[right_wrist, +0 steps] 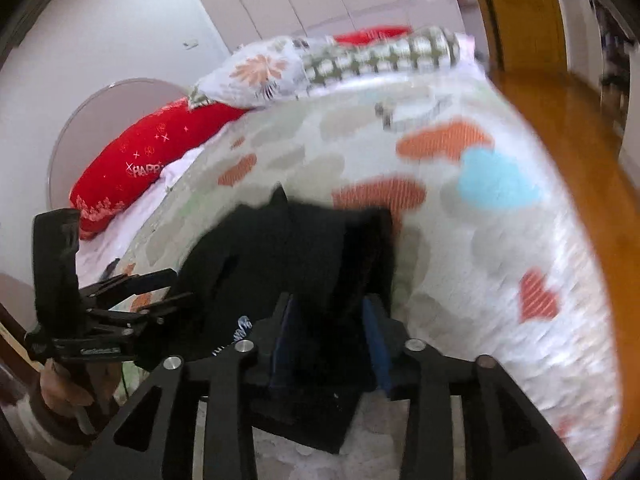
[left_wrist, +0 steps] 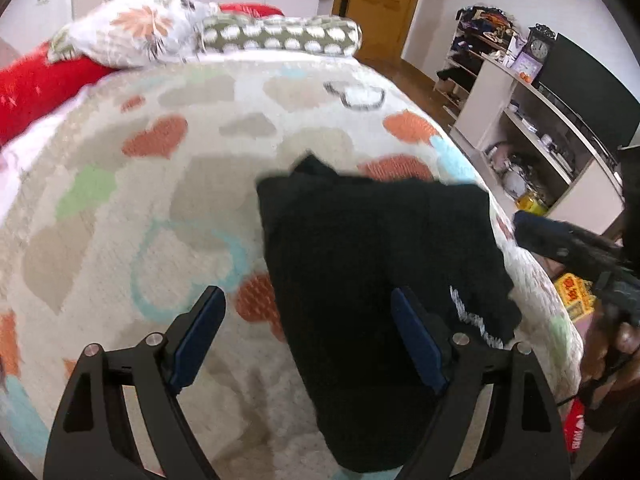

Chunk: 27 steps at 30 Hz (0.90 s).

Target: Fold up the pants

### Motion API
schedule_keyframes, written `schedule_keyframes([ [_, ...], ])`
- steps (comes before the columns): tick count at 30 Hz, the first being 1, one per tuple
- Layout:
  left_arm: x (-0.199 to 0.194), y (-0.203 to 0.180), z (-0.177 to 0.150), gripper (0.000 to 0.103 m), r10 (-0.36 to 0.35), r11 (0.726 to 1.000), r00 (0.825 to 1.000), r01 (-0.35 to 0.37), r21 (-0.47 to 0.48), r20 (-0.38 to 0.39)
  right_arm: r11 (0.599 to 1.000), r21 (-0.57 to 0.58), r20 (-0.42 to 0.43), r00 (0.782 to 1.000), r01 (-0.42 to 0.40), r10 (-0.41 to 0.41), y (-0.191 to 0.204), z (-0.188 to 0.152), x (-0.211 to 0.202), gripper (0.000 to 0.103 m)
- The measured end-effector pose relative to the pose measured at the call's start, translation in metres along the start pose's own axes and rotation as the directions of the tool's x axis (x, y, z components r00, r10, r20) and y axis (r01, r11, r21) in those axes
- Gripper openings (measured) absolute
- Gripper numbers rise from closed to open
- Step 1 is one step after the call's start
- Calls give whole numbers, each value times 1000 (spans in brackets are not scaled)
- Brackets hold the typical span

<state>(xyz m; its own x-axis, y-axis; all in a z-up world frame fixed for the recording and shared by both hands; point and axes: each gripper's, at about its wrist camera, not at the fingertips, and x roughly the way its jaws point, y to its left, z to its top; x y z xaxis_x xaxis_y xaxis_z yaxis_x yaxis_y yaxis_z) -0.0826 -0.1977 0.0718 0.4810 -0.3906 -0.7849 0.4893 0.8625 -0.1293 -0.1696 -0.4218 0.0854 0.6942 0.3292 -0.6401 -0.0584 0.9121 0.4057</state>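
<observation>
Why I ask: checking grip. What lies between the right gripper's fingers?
Black pants fabric sits between the right gripper fingers, in the right wrist view.

Red pillow [right_wrist: 132, 168], far left beyond fingers: white "HAPPI…", rest hidden. White print on pants [left_wrist: 474, 320]: unreadable.

Red pillow [right_wrist: 132, 168], floral pillow [left_wrist: 132, 32], heart-print blanket [left_wrist: 120, 200].

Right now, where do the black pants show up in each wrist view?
Left wrist view: the black pants lie centre-right on the bed, beside the right finger.
Right wrist view: the pants lie low-centre, running between the fingers.
Shared landmark: the red pillow, upper left in both.
</observation>
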Motion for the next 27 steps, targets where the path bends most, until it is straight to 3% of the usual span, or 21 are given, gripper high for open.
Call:
schedule_keyframes([
  [3,-2,5,15,85,20,1000,1000,-20,1,19,999,-30,38,998,-45,46,14,16,-2,46],
  [7,15,18,32,85,54,999,999,-54,5,0,997,-70,4,1000,-29,30,24,28,24,47],
  [9,24,26,36,85,-11,1000,999,11,-18,-38,996,-77,-30,999,-47,45,25,26,39,47],
  [13,27,24,22,85,-92,995,993,89,-42,-70,995,-103,-132,991,15,-29,17,5,66,46],
  [17,32,14,4,85,-99,995,991,98,-20,-90,996,-83,-119,993,-36,26,9,20,55,46],
  [21,21,20,0,85,-121,989,990,115,-89,-74,985,-143,-98,991,-101,88,25,59,62,49],
  [24,8,23,-4,85,-131,983,990,123,-135,-50,963,-202,-159,976,-181,150,47,79,95,46],
  [27,1,19,-11,85,-130,985,990,123,-125,-51,941,-230,-274,944,-249,183,62,86,136,46],
])
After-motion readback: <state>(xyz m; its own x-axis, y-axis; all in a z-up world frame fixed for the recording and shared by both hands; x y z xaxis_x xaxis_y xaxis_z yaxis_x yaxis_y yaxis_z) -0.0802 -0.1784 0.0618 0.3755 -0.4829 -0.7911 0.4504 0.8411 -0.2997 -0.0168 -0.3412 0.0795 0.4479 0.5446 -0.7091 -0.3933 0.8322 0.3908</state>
